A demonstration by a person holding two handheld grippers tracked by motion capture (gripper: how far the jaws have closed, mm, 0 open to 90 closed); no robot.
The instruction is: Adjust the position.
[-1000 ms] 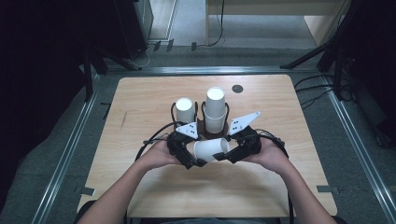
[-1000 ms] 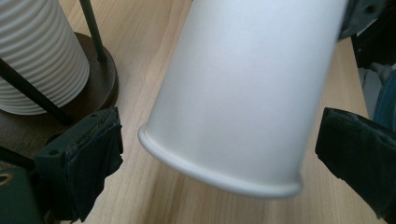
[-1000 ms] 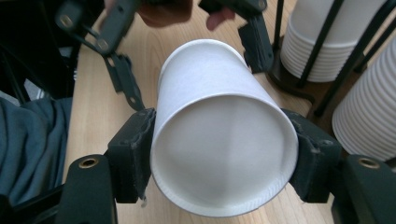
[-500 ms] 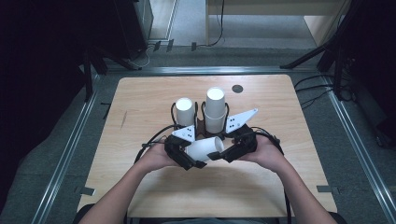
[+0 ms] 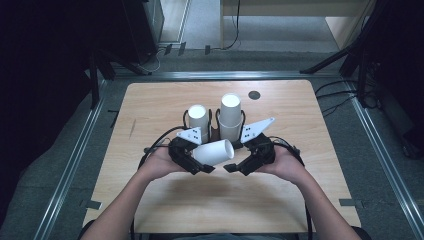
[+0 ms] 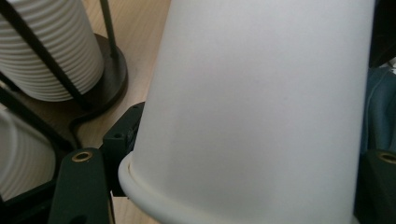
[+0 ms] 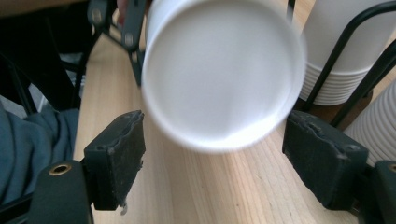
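While the two stacks of white paper cups stand in their black wire holders at mid-table, the left stack [image 5: 198, 120] shorter than the right stack [image 5: 230, 117], a single paper cup [image 5: 214, 151] lies on its side in the air just in front of them, between the two grippers.

Left gripper [image 5: 196, 164]: its jaws have just been closing and now clasp the cup near its rolled rim [image 6: 154, 198]; the left gripper view has the cup wall running up between the two black jaws. One second earlier these jaws stood wide beside the cup.

Right gripper [image 5: 239, 167]: its jaws have just been opening. A second ago they were clenched on the cup's closed end; now both pads [image 7: 116, 158] stand clear of the cup's base [image 7: 223, 74], with bare table [image 7: 224, 186] showing between them. Nothing is held.

Judgement: the cup has changed hands, right to left, and its weight now rests on the left grip alone. The cup appears to have been separated from a stack; the right gripper is free for the next one.
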